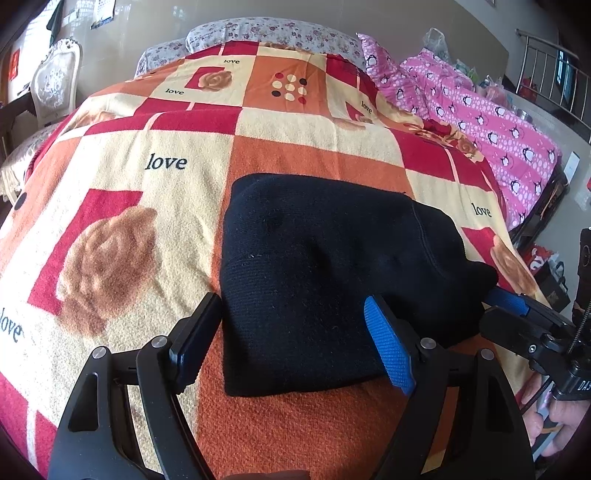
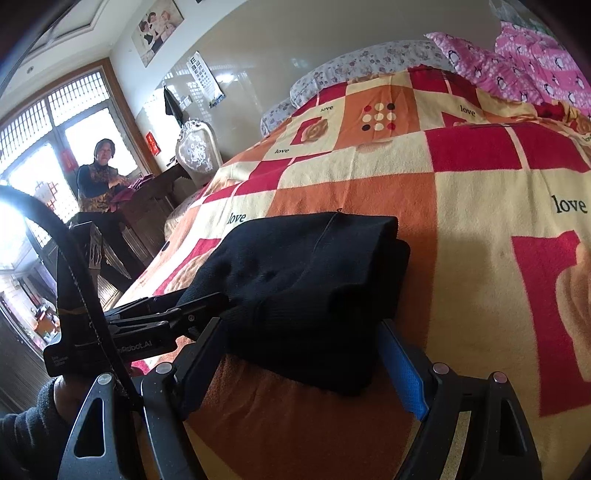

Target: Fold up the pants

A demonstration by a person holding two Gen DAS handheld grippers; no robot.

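Observation:
The black pants [image 1: 332, 258] lie folded into a thick bundle on the patchwork "love" blanket [image 1: 147, 166] of a bed. My left gripper [image 1: 291, 301] stands open astride the bundle's near left part, its black finger beside the left edge and its blue pad [image 1: 388, 347] over the cloth. My right gripper [image 2: 301, 326] is open too, with the near end of the pants [image 2: 314, 280] between its fingers. The pads do not visibly squeeze the cloth. Each gripper shows in the other's view: the right gripper [image 1: 517, 314] at the bundle's right corner, the left gripper [image 2: 177, 314] at its left edge.
A pink penguin quilt [image 1: 498, 129] is heaped along the bed's right side, with floral pillows [image 1: 266, 31] at the head. A white chair [image 2: 195, 147] and a dark desk stand left of the bed. A person [image 2: 99, 177] stands there by the window.

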